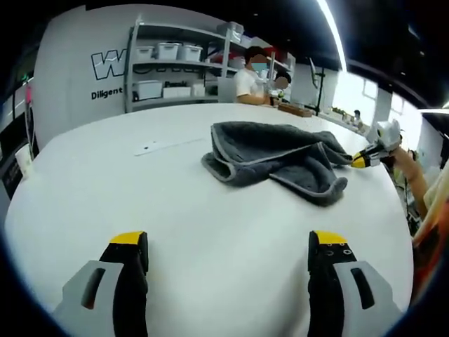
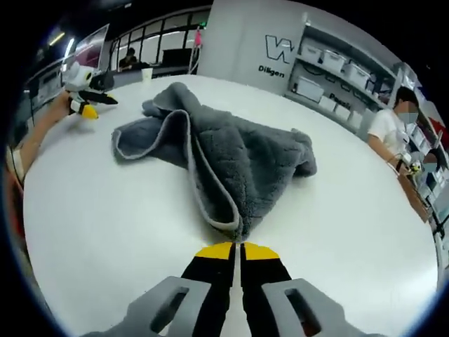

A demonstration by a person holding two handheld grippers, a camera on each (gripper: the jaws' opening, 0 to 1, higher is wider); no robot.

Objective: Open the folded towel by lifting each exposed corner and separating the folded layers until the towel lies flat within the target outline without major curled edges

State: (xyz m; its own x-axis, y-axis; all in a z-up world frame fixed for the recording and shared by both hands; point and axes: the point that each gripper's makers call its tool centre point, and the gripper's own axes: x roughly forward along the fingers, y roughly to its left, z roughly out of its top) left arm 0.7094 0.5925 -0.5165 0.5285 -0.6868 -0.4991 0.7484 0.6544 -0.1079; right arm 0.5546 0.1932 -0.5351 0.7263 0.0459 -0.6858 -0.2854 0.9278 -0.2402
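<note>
A grey towel (image 2: 224, 161) lies rumpled and partly folded on the white counter (image 2: 98, 232). In the right gripper view its long axis runs from the right gripper (image 2: 237, 251) away toward the far-left rim of the counter, with a pale-edged fold along it. The right gripper's fingers (image 2: 214, 263) are clenched on the towel's nearest corner. The left gripper (image 1: 228, 246) hovers over bare counter short of the towel (image 1: 277, 158), its fingers (image 1: 130, 263) spread wide and released.

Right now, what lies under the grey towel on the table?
The towel lies crumpled on the white table, its own folded layers overlapping. The right gripper pinches one corner. Whatever lies beneath the folds is covered.
</note>
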